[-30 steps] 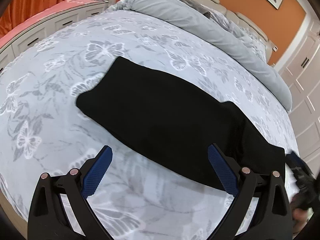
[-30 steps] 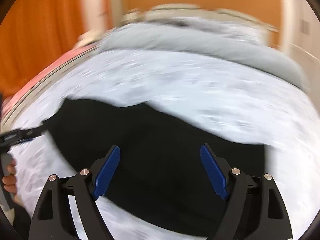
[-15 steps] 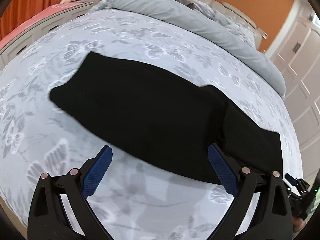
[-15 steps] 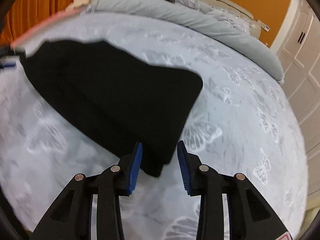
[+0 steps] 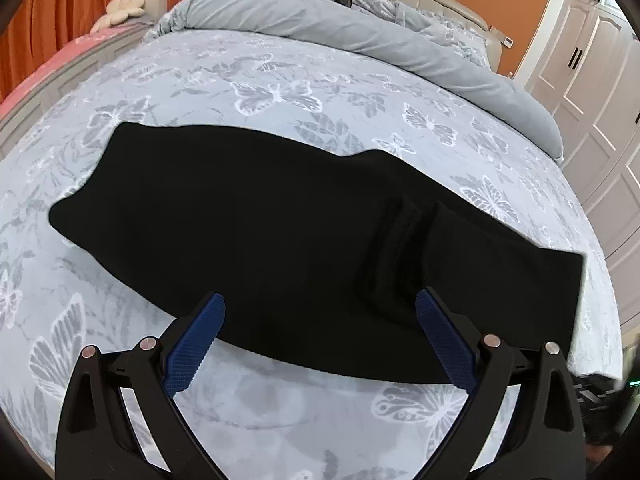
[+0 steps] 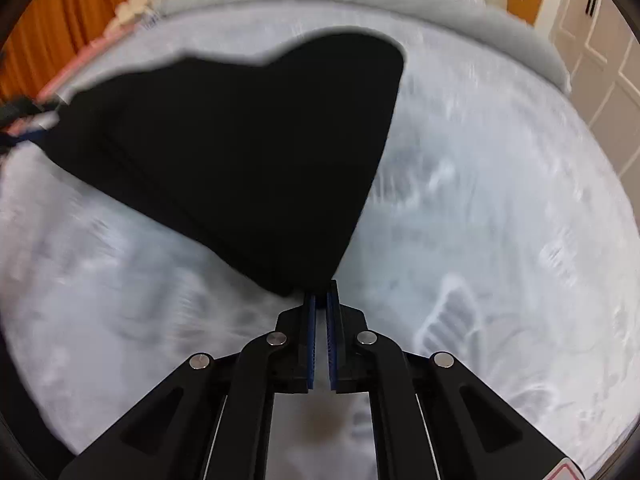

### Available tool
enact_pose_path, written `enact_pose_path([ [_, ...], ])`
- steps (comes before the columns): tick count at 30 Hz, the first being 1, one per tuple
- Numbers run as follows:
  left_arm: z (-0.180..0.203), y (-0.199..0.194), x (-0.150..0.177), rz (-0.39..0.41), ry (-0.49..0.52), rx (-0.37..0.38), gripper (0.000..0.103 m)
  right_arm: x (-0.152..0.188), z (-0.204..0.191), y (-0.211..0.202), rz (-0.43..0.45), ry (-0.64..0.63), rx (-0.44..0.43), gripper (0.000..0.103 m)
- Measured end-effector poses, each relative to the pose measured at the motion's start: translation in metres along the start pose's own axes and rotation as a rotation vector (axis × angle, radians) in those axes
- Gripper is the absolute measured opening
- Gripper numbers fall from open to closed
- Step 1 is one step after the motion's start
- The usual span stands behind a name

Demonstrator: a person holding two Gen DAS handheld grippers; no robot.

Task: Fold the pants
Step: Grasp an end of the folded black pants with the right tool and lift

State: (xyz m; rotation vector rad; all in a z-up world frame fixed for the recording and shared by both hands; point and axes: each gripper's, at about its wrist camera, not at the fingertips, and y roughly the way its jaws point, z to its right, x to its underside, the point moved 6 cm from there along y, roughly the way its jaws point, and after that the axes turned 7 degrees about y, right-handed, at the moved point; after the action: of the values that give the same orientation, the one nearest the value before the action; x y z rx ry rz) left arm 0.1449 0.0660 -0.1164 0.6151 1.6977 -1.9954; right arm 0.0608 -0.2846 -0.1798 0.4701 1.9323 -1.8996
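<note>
Black pants [image 5: 280,232] lie flat in a long folded strip across the bed [image 5: 280,80]. My left gripper [image 5: 320,320] is open and empty, its blue pads just above the pants' near edge. In the right wrist view the pants [image 6: 248,148] run back to the left, and my right gripper [image 6: 321,300] is shut on their near corner. That view is blurred with motion.
A rolled grey duvet [image 5: 360,32] lies along the head of the bed. White wardrobe doors [image 5: 592,80] stand to the right. An orange curtain [image 5: 48,20] and a pink-topped unit [image 5: 44,68] are on the left. The butterfly sheet spreads all around the pants.
My right gripper has closed from open onto the pants' corner. My left gripper has shifted right over the pants' near edge and stays open.
</note>
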Motion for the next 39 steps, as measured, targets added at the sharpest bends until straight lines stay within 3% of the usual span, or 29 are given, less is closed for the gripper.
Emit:
enact_pose_path([
  [4,0.009,0.006,0.003,-0.019,0.007,0.016,0.094,-0.006,-0.007,-0.011,0.046,-0.016,-0.017,0.02],
  [6,0.012,0.006,0.004,-0.015,0.025,0.008,0.094,-0.003,-0.011,-0.012,0.057,-0.066,0.007,0.042],
  [8,0.014,0.006,0.004,-0.014,0.032,0.008,0.094,-0.002,-0.017,-0.009,0.064,-0.105,0.017,0.049],
  [11,0.014,0.006,0.004,-0.016,0.024,0.016,0.094,-0.008,-0.018,-0.002,0.058,-0.061,-0.047,0.049],
  [12,0.013,0.005,0.004,-0.014,0.022,0.017,0.094,-0.008,-0.016,-0.002,0.054,-0.028,-0.088,0.038],
  [13,0.012,0.005,0.004,-0.013,0.022,0.016,0.094,-0.011,-0.013,-0.002,0.054,0.02,-0.137,0.019],
  [14,0.011,0.004,0.003,-0.01,0.021,0.015,0.094,-0.017,-0.005,-0.003,0.052,0.082,-0.174,0.011],
  [15,0.01,0.003,0.002,-0.007,0.017,0.014,0.094,-0.024,0.001,-0.007,0.062,0.139,-0.216,0.009],
  [18,0.005,0.0,0.001,-0.001,-0.008,0.021,0.094,-0.042,0.01,-0.03,0.146,0.164,-0.176,0.008],
  [21,0.002,0.002,0.003,-0.006,-0.005,0.015,0.094,-0.018,0.009,0.016,0.004,0.133,-0.062,0.009],
  [22,0.001,0.002,0.003,-0.008,-0.001,0.009,0.094,-0.018,0.005,0.012,0.052,0.123,-0.04,0.01],
  [25,-0.009,0.002,0.003,-0.01,-0.02,-0.007,0.094,-0.026,-0.003,-0.008,0.087,0.108,-0.033,0.03],
  [26,-0.012,0.001,0.002,-0.01,-0.036,0.0,0.094,-0.028,-0.006,-0.014,0.11,0.099,-0.03,0.043],
  [27,-0.016,0.0,0.002,-0.01,-0.054,0.01,0.094,-0.031,-0.008,-0.017,0.132,0.085,-0.021,0.049],
  [28,-0.018,-0.001,0.001,-0.009,-0.064,0.019,0.094,-0.033,-0.008,-0.018,0.142,0.079,-0.01,0.049],
  [29,-0.02,-0.002,0.001,-0.009,-0.067,0.023,0.094,-0.036,-0.007,-0.014,0.126,0.083,-0.025,0.038],
  [30,-0.021,-0.002,0.001,-0.009,-0.066,0.018,0.094,-0.04,-0.002,-0.011,0.127,0.108,-0.056,0.012],
  [32,-0.026,-0.003,0.001,-0.003,-0.062,-0.001,0.094,-0.043,0.015,-0.005,0.095,0.195,-0.08,0.011],
  [35,-0.038,-0.006,0.002,0.001,-0.06,-0.032,0.094,-0.034,0.024,0.006,0.049,0.204,-0.06,0.013],
  [38,-0.068,-0.011,0.003,0.001,-0.119,-0.052,0.094,-0.029,0.017,-0.01,0.062,0.182,-0.02,0.029],
  [39,-0.086,-0.014,0.004,0.004,-0.174,-0.046,0.094,-0.026,0.015,-0.017,0.07,0.178,-0.005,0.03],
])
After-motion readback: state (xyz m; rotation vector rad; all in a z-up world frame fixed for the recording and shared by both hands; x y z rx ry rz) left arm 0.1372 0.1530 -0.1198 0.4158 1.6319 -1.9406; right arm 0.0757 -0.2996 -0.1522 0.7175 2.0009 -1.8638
